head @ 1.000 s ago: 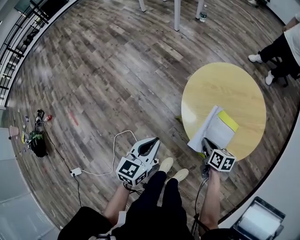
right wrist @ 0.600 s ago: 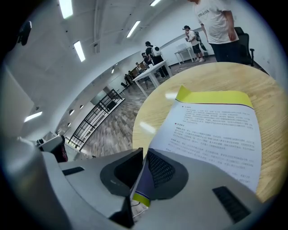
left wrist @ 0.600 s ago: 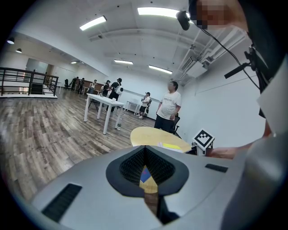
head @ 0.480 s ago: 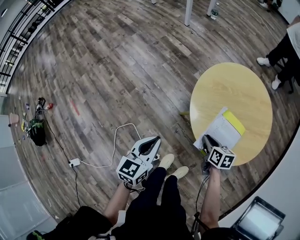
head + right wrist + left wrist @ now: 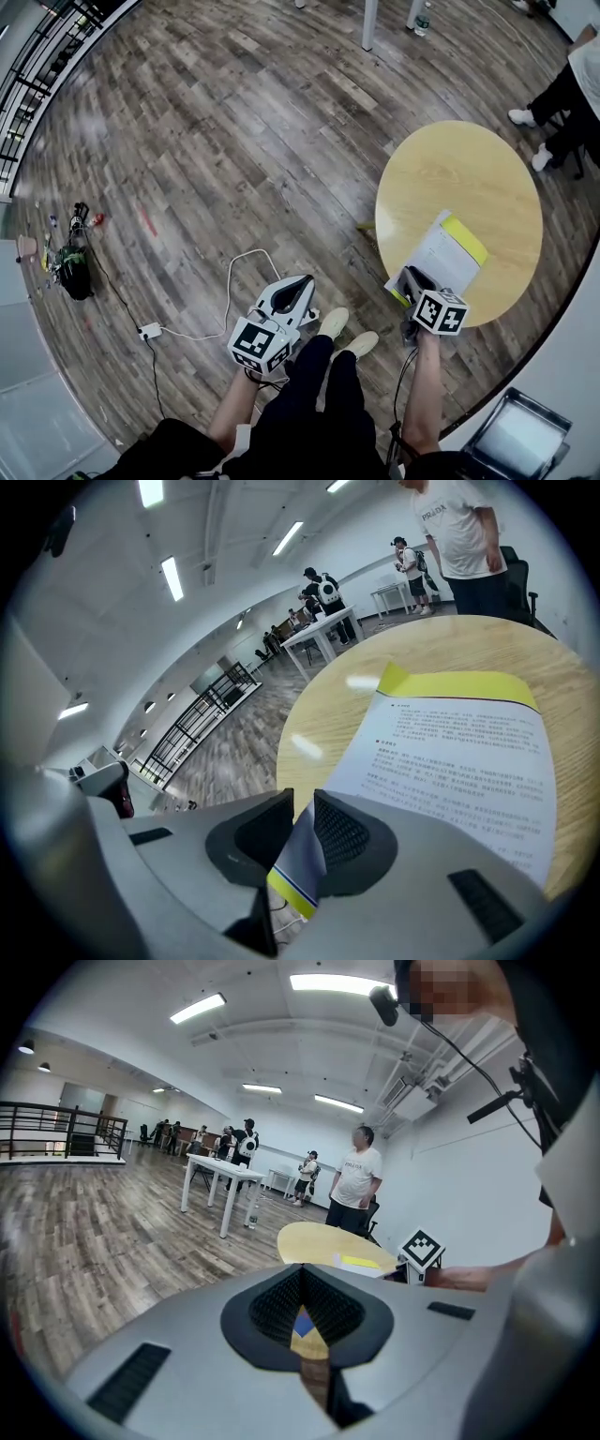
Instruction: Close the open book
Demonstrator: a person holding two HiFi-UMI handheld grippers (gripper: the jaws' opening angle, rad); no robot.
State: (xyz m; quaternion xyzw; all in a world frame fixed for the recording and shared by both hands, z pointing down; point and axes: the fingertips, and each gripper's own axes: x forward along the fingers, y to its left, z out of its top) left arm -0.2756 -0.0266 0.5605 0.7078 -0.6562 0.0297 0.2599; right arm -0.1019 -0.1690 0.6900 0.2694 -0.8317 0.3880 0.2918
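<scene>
Two grippers are in view. The right gripper point(image 5: 302, 803) has its jaws opening. A thin leaf point(image 5: 298, 862) with a yellow and blue band stands in the narrow gap between them. It lies against one pad, with a sliver of space at the other. This gripper points down at the near edge of the book point(image 5: 459, 761).

The book lies on the round table point(image 5: 323, 714), towards the person's side. A printed white page faces up, and a yellow strip point(image 5: 459, 684) shows along the far edge. In the head view the right gripper point(image 5: 411, 277) meets the near corner of the book point(image 5: 448, 255), at the table point(image 5: 450, 164) rim.

The left gripper point(image 5: 302, 1277) has its jaws closed together, with nothing held between them. In the head view it point(image 5: 302, 283) hangs over the wooden floor point(image 5: 206, 141), well apart from the table. A white cable point(image 5: 230, 291) lies on the floor just beside it. A person point(image 5: 358, 1190) stands beyond the table.
</scene>
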